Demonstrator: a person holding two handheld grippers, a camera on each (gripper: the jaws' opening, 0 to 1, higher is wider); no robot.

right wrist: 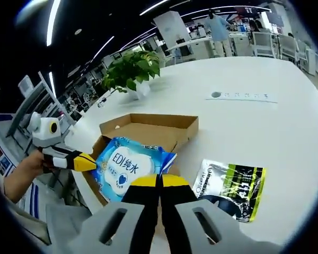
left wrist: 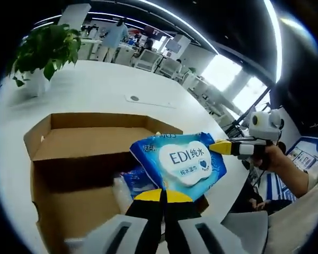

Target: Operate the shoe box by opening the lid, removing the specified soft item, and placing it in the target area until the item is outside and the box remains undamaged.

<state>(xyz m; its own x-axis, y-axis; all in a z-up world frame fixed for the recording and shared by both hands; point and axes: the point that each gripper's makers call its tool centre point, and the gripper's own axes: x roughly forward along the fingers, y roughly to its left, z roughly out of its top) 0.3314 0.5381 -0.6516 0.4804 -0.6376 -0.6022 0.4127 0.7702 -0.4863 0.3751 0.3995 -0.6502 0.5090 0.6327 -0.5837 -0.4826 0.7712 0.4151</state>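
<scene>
Wipes pack (left wrist: 185,161) pinched shut by both tools (left wrist: 163,196) (right wrist: 159,181) above open shoe box (left wrist: 85,143); opposing pulls could tear it

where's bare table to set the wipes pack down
Bare white table lies beyond the black and green pouch, up to the flat power strip, and between the open cardboard box and the potted plant. It is crowded near the box front, where both hand-held grippers hold the wipes pack.

Open brown shoe box (right wrist: 148,129) on table, blue wipes pack (right wrist: 128,166) held above it
</scene>
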